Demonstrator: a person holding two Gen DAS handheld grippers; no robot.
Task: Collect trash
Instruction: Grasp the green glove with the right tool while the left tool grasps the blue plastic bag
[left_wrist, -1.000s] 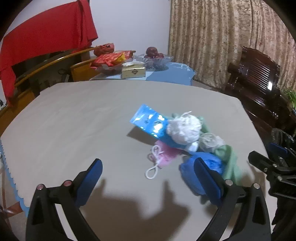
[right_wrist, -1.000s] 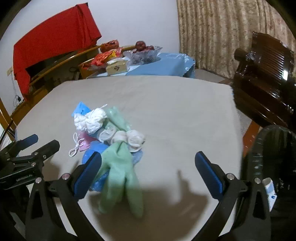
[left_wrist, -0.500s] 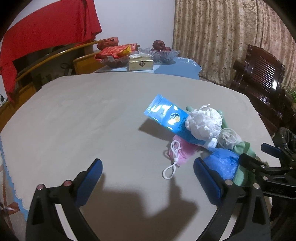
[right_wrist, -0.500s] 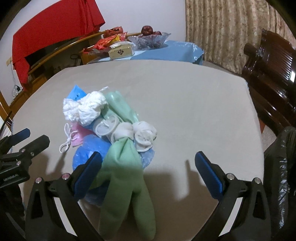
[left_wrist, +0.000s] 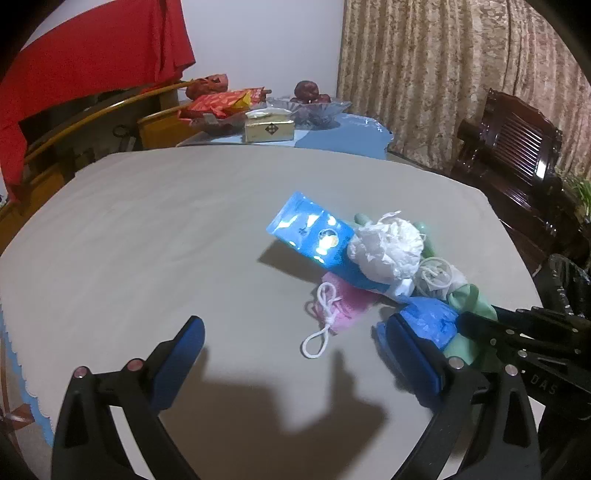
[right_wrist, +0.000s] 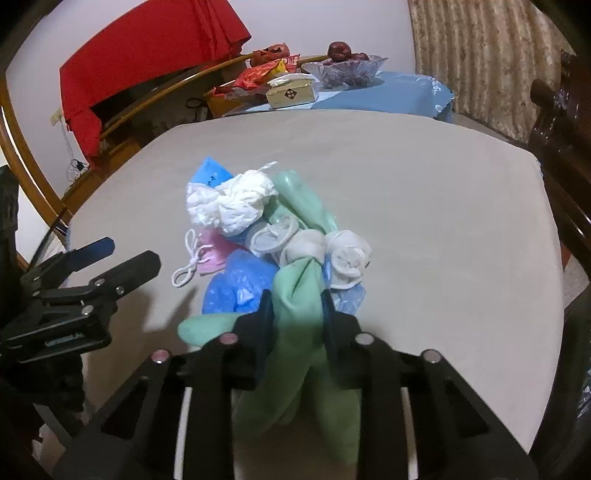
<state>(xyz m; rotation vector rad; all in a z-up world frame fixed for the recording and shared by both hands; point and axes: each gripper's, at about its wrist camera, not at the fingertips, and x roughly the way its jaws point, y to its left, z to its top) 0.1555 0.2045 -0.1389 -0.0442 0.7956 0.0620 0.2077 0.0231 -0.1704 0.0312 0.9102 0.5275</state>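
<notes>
The right tool (right_wrist: 297, 308) has just been closing and now pinches the pale green rubber glove (right_wrist: 299, 295) in the trash heap on the grey-clothed bench (right_wrist: 443, 221), presumably to lift it out; the left tool (left_wrist: 291, 350) gapes wide, holding nothing.

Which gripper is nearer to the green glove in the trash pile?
Right. The right gripper has just closed on the green glove, pads pressing it. The left gripper stands open beside the pile, short of the glove.
</notes>
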